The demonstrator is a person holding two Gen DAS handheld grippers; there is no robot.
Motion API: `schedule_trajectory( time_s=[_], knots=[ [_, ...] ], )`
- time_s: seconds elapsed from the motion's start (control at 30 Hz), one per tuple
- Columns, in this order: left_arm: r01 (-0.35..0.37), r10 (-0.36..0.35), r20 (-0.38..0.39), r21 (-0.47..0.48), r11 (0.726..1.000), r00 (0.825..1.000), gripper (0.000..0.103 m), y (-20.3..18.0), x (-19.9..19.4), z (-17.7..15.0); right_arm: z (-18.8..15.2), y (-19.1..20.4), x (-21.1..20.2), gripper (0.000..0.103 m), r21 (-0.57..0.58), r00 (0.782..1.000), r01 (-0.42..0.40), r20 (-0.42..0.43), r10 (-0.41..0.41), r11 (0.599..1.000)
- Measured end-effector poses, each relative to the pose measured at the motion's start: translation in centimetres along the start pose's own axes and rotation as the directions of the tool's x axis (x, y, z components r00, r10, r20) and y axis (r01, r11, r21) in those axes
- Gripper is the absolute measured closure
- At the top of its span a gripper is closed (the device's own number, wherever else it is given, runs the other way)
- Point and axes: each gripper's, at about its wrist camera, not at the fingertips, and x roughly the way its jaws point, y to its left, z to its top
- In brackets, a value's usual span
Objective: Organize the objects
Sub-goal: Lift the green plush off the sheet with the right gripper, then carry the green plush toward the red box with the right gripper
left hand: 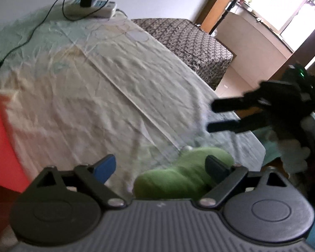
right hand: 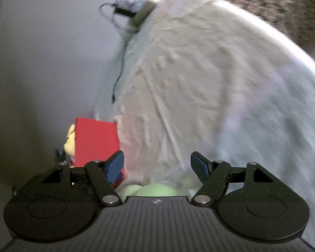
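1. The soft green plush toy (left hand: 184,174) looked light and easy to squeeze; I judged that it would give way under the pads and would not slip or break.
2. A good place to take hold seemed to be its thick middle, where the fabric bulges, and not a thin end that could fold away.
3. The toy was a rounded, fuzzy, light green shape. Its details were blurred, so I could not tell what figure it was.
4. It lay on the wrinkled pale bed sheet (left hand: 119,88), just in front of the left gripper (left hand: 160,169), between the blue fingertips (left hand: 106,167) and a little toward the right one.
5. The left gripper stood wide apart and held nothing.
6. The right gripper (right hand: 157,164) also stood spread, with nothing between its fingers; a part of the green toy showed just below them.
7. In the left wrist view the right gripper hung ahead and to the right, apart from the toy.
8. A red rectangular box (right hand: 96,142) stood just beside the left finger of the right gripper, with a small yellow plush figure (right hand: 70,141) at its far side.
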Motion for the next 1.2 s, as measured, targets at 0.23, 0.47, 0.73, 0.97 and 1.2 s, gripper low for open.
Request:
schedule_trajectory(
  time_s=[0.23,0.47,0.73,0.97,1.2],
  knots=[
    [0.007,-0.007,-0.022,0.011,1.0,1.0,0.013,-0.1,0.6,-0.1,-2.8,0.2,-1.1,0.042,-0.152,0.979,0.11,-0.151,-0.133,0.982],
    [0.001,-0.001,-0.026,-0.01,1.0,1.0,0.013,0.4,0.9,0.3,-6.4,3.6,2.6,0.045,-0.396,0.93,0.07,-0.305,-0.204,0.915],
    [0.005,-0.004,0.008,-0.024,1.0,1.0,0.013,1.2,-0.5,-0.3,-3.6,4.3,4.0,0.048,-0.311,0.978,0.016,-0.191,-0.079,0.95],
    [-0.028,0.028,0.003,-0.002,1.0,1.0,0.014,0.5,-0.2,-0.8,-0.8,6.1,7.8,0.038,-0.327,0.997,0.028,-0.065,-0.052,0.945],
    [-0.043,0.044,0.011,-0.041,0.998,0.999,0.01,1.0,0.3,0.2,1.0,6.2,10.3,0.032,-0.295,1.0,0.021,-0.011,-0.025,0.955]
  ],
)
